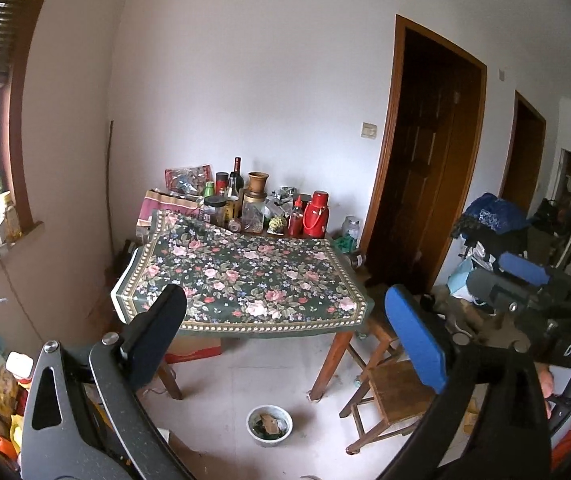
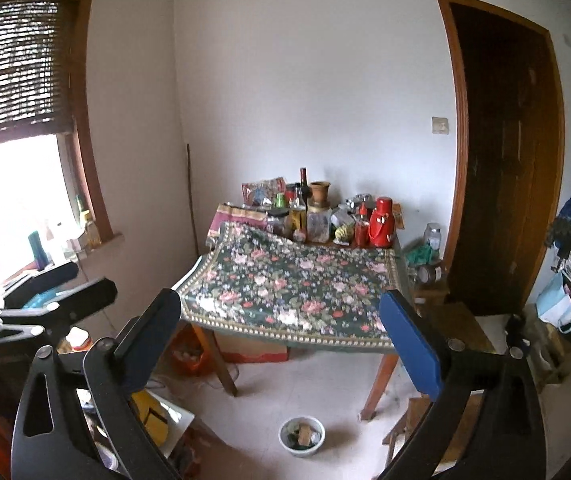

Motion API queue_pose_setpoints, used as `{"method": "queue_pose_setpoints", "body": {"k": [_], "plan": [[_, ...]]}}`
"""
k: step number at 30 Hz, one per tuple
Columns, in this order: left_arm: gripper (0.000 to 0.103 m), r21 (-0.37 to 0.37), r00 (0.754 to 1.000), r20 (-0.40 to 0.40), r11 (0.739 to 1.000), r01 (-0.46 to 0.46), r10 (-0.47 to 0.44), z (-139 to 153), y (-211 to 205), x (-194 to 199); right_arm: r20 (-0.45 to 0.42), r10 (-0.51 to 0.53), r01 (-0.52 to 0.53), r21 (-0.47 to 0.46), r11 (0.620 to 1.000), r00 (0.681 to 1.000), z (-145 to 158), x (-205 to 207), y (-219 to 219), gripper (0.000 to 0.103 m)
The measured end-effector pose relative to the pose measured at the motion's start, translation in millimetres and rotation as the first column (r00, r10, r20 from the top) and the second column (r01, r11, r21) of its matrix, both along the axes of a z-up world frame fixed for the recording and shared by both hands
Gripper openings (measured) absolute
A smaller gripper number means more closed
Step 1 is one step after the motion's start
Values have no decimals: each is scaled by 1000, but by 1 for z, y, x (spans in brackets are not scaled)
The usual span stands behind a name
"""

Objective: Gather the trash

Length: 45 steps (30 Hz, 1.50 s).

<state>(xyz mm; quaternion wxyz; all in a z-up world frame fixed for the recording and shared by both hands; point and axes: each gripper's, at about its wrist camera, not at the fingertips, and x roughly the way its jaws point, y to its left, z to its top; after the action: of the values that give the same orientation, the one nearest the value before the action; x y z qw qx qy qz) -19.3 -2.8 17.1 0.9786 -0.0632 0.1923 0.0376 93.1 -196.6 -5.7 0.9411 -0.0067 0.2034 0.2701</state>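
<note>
A: What are the tools doing?

B: The left tool [image 1: 285,332] has its flat, padded fingers spread wide with nothing between them. The right tool [image 2: 281,336] is the same: gaping, empty, carried well above the floor.

A: And the trash?

B: It sits in a round white bowl [image 1: 269,426] on the pale tiled floor, near the front leg of the desk [image 1: 245,276]. Inside are crumpled scraps, a brownish papery piece and some dark green bits. The right view shows the same bowl [image 2: 301,436], well apart from both tools.

A: What covers the desk?

B: A glossy dark green cloth printed with pink roses, edged by a beaded cream border. At the far end stand crowded jars and bottles, with a shiny red thermos [image 1: 315,216] among them.

A: Anything beside it?

B: A low wooden stool [image 1: 389,392] with square slats, just right of the desk leg. A dark wooden door [image 2: 509,160] stands behind.
</note>
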Motion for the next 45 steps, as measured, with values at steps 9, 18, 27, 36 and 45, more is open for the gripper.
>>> {"method": "queue_pose_setpoints", "body": {"k": [9, 18, 27, 36, 45], "plan": [[100, 4, 1000, 11, 1000, -21, 21, 2, 5, -13, -4, -5, 5, -15, 1000, 1000, -1, -15, 2, 99], [100, -10, 1000, -6, 1000, -17, 17, -3, 6, -17, -18, -5, 5, -30, 1000, 1000, -4, -16, 4, 99], [100, 22, 1000, -18, 1000, -11, 11, -6, 1, -14, -35, -13, 12, -35, 999, 999, -5, -15, 7, 99], [100, 36, 999, -25, 999, -19, 19, -7, -4, -13, -36, -11, 10, -37, 999, 999, -4, -15, 8, 99], [100, 32, 1000, -28, 999, -11, 12, -9, -6, -10, -38, -14, 13, -38, 999, 999, -3, -15, 9, 99]]}}
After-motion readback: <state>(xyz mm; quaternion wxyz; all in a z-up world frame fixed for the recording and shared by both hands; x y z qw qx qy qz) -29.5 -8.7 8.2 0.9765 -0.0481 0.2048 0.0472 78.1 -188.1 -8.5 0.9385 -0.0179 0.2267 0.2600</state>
